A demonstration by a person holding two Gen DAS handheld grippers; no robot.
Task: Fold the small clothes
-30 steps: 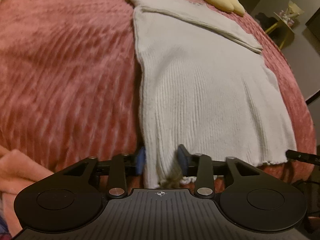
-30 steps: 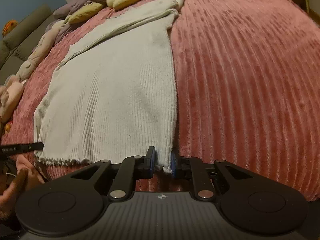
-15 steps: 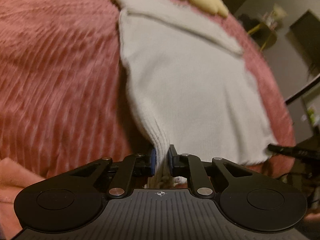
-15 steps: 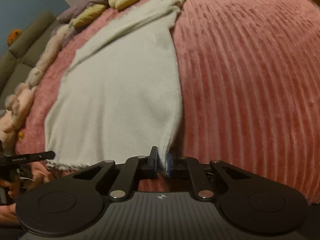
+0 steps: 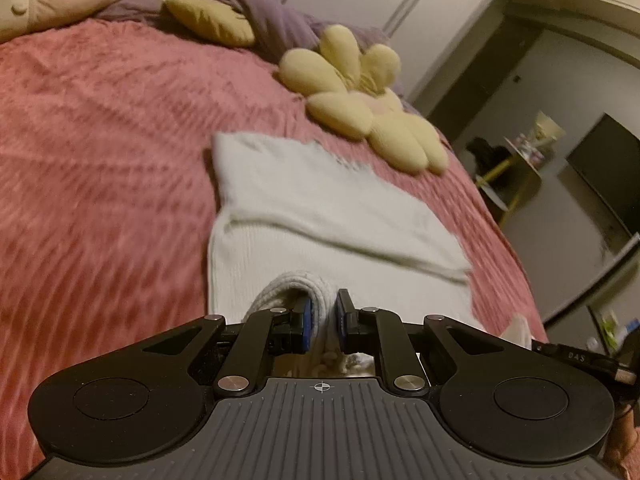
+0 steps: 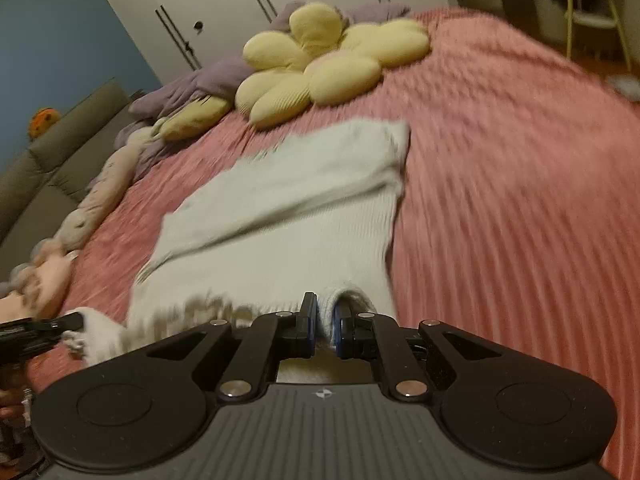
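A white ribbed knit top (image 5: 320, 208) (image 6: 304, 200) lies on the pink bedspread (image 5: 100, 152) (image 6: 500, 160) with its sleeves folded across the chest. My left gripper (image 5: 322, 318) is shut on the hem's left corner, and the cloth bulges up between its blue pads. My right gripper (image 6: 325, 326) is shut on the hem's right corner in the same way. Both corners are raised off the bed and the lower part of the top curls over toward its upper part. In the right wrist view the tip of the left gripper shows at the far left edge.
A yellow flower cushion (image 5: 360, 104) (image 6: 320, 64) lies just beyond the top's neckline. Purple bedding (image 6: 192, 84) and plush toys (image 5: 52, 0) line the head of the bed. A yellow stool (image 5: 516, 172) stands off the bed's right side, and a grey sofa (image 6: 40, 176) off its left.
Both grippers closed on the hem corners, then lifted them and carried them toward the neckline, so less of the top lies flat. The views tilted up to show the cushions and room.
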